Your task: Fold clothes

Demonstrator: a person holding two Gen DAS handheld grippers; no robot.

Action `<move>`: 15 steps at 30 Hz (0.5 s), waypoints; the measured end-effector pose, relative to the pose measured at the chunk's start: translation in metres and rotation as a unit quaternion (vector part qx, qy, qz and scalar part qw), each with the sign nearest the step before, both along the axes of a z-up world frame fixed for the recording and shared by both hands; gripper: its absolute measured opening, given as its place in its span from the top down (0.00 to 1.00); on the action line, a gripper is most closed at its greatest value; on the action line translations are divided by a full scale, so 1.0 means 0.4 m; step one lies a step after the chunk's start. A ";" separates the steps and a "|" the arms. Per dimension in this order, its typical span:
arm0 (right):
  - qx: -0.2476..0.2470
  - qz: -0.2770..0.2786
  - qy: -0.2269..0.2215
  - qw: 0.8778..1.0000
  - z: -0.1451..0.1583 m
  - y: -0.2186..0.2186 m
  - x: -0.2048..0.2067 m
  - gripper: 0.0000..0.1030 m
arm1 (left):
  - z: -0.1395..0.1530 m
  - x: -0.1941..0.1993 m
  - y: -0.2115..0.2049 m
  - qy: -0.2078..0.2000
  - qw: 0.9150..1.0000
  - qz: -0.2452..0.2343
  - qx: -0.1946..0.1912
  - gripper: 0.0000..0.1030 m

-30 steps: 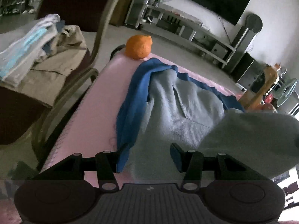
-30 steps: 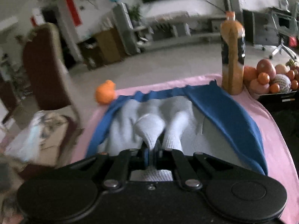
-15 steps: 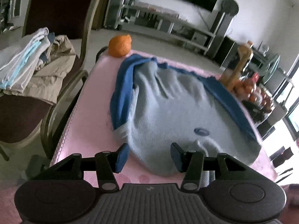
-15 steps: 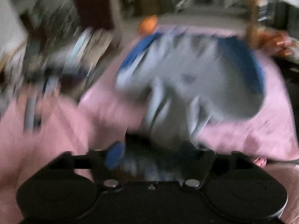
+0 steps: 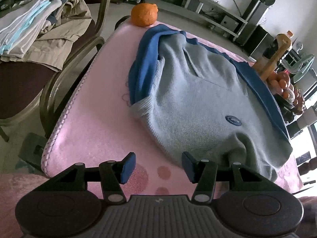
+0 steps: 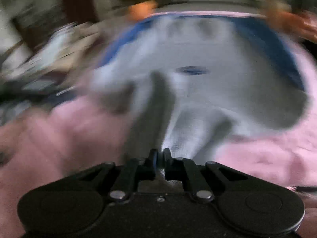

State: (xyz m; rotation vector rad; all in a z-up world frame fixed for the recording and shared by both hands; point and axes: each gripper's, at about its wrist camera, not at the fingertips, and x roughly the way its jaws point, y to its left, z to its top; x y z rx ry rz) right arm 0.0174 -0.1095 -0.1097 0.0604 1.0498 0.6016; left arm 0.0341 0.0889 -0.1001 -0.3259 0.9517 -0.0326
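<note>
A grey knit sweater (image 5: pixel 194 99) with blue sleeves lies spread on the pink tablecloth (image 5: pixel 95 119), a small oval badge on its front. My left gripper (image 5: pixel 158 166) hovers open over the cloth at the sweater's near left edge. Its right pad (image 5: pixel 187 164) sits just beside the hem and nothing is between the jaws. The right wrist view is badly blurred. There my right gripper (image 6: pixel 159 156) is shut low at the near edge of the sweater (image 6: pixel 198 99), with a ridge of grey fabric running up from its pinched tips.
An orange fruit (image 5: pixel 144 14) rests at the table's far left corner. A bottle (image 5: pixel 277 55) and a heap of fruit (image 5: pixel 285 87) stand at the far right. Left of the table, a chair (image 5: pixel 59 91) carries a pile of clothes (image 5: pixel 39 29).
The grey fabric once held up now lies flat on the table. My right gripper opened, dropped towards the near hem and shut again. My left gripper drew back towards the near edge.
</note>
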 end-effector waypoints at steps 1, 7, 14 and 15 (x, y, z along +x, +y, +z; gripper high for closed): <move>0.012 0.055 0.014 0.998 0.008 0.021 -0.026 0.96 | 0.001 0.001 0.001 0.001 1.000 0.001 -0.001 0.49; -0.048 0.120 0.012 0.991 0.032 0.053 -0.084 0.70 | -0.021 0.038 0.013 0.038 0.999 0.036 0.013 0.49; 0.135 -0.258 0.006 0.957 0.072 -0.306 0.066 0.37 | -0.036 0.122 -0.019 0.056 0.997 0.033 0.030 0.48; 0.138 -0.305 -0.004 0.942 0.071 -0.354 0.077 0.37 | -0.042 0.136 -0.031 0.060 0.997 0.032 0.042 0.49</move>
